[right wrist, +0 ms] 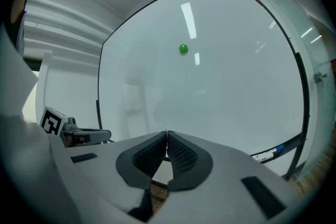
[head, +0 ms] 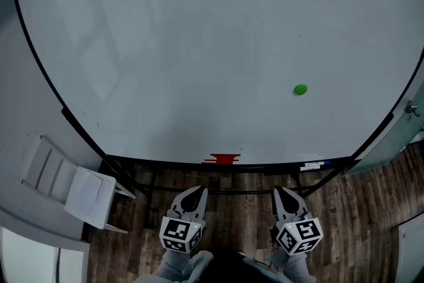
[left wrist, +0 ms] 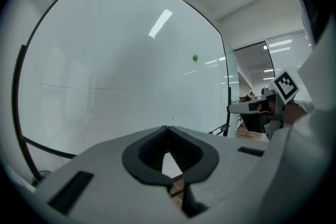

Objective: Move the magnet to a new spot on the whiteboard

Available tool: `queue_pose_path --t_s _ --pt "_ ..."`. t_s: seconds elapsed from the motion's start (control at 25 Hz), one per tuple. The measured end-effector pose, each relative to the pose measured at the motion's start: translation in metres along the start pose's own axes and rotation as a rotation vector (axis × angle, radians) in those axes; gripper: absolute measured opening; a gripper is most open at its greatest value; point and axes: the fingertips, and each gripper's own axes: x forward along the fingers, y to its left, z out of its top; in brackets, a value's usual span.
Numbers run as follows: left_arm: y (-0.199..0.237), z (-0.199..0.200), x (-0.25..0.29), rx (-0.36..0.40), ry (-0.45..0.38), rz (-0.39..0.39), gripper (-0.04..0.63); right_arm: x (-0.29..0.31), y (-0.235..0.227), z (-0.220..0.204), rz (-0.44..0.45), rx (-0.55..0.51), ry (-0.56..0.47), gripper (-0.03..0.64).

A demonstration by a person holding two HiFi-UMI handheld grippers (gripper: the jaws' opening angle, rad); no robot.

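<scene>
The whiteboard (head: 199, 43) is seen to fill the upper and middle part of the head view, framed by a dark edge. The magnet (head: 301, 89), small, round and green, is found on the board face at the right of centre, in the lower half of the board. It is stuck to the surface with blank board on every side.

The left gripper (head: 196, 192) is held at the lower centre of the head view, below the board's bottom edge and over the wooden floor (head: 371, 209). Its jaws are recorded as closed tip to tip, with nothing between them. The right gripper (head: 281, 192) is held just to the right of it at the same height, and its jaws are likewise closed and empty. Both are well apart from the magnet and clear of the board.

A red object (head: 223, 158) is noted on the board's bottom edge, at centre. A marker (head: 313, 164) lies along that edge further right. A white chair (head: 79, 185) stands at the lower left.
</scene>
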Motion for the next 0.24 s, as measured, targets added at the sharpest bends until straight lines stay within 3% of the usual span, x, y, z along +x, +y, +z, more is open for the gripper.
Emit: queue_pose_path --t_s 0.24 --pt "-0.0009 -0.0016 0.0020 -0.001 0.002 0.000 0.009 -0.0018 -0.0045 -0.0021 -0.010 0.004 0.005 0.028"
